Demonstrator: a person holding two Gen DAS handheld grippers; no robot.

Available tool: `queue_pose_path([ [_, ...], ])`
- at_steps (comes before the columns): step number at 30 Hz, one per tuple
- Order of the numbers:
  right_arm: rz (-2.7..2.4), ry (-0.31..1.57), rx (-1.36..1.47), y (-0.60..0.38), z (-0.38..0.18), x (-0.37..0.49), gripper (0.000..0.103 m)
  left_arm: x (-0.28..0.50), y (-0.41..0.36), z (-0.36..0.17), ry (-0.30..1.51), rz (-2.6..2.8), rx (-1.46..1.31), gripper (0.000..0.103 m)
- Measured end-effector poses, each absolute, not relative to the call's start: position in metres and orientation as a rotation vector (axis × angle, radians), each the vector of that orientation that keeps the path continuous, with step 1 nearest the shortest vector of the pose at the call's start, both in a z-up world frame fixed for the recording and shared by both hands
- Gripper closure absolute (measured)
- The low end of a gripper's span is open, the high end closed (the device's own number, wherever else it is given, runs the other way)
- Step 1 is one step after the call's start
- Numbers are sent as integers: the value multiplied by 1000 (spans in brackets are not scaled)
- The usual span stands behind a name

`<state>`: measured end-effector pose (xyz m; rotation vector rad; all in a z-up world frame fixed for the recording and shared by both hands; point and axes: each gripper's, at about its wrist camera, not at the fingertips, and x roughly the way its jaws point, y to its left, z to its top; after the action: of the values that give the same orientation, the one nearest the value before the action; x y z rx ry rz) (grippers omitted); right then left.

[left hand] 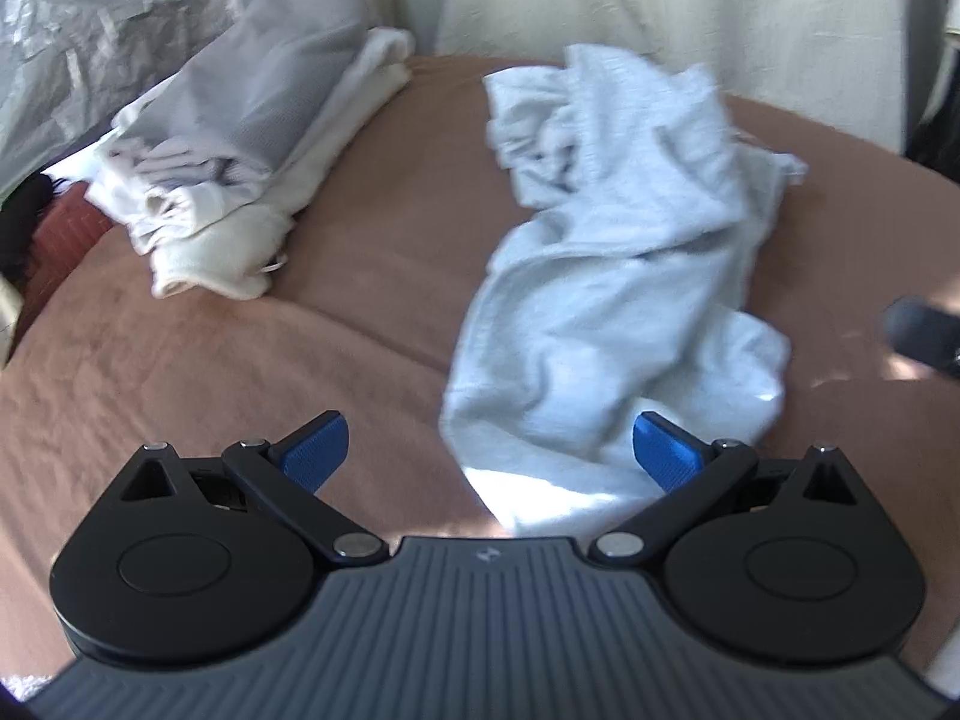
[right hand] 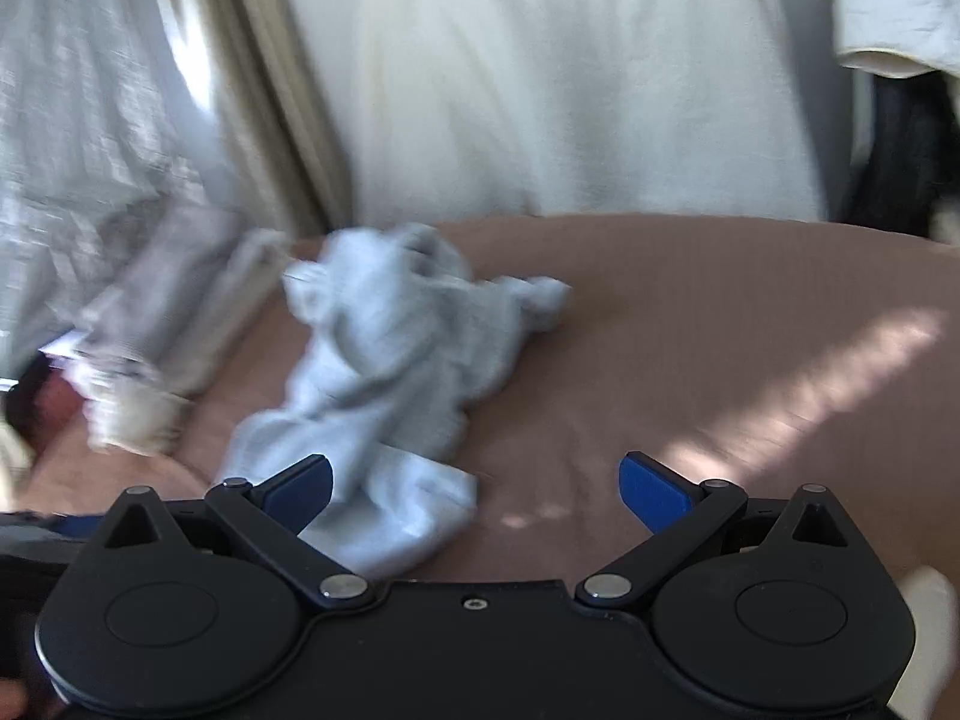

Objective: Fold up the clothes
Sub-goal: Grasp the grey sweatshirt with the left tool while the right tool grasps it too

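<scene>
Nearest to the left wrist camera, the left gripper (left hand: 491, 450) has its jaws spread wide and grasps nothing; its blue pads (left hand: 315, 450) stand on either side of the near end of a crumpled pale blue garment (left hand: 606, 324), without touching it as far as the view shows. The right gripper (right hand: 475, 489) is likewise released, its blue pads (right hand: 651, 492) far apart, with the left one over the near edge of the same garment (right hand: 384, 372) and the right one above bare cover. The garment lies loose and unfolded on a brown bed cover (left hand: 372, 252), running away from the grippers in a twisted heap, its nearest part caught in a bright patch of sun. Sunlight also falls in a slanted band across the brown cover (right hand: 750, 324) to the right of the garment in the right wrist view. Farther back and to the left, well apart from the blue garment, sits a stack of folded clothes (left hand: 240, 138): a grey piece on top, cream-white pieces beneath. In the right wrist view this stack (right hand: 156, 324) is blurred. Behind the bed hangs a pale cream curtain or sheet (right hand: 540, 90), and at far left a crinkled silvery sheet (left hand: 90, 18). A dark blurred object (left hand: 921, 336) shows at the right edge of the left wrist view; what it is cannot be told.
</scene>
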<state>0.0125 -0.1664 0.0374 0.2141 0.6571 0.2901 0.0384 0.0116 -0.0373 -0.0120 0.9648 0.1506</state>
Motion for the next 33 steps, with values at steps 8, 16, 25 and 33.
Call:
queue_pose_path([
  [8,441,677,290,-159,40,54,0,108,17,-68,1175,170,-3,0],
  [16,401,767,441,-152,1,146,0,146,34,-102,1194,62,-40,0],
  [25,489,867,386,-109,-63,204,4,153,38,-93,1111,-105,-63,65],
  [33,496,834,389,-89,-36,205,50,163,95,-103,1026,-343,-479,76],
])
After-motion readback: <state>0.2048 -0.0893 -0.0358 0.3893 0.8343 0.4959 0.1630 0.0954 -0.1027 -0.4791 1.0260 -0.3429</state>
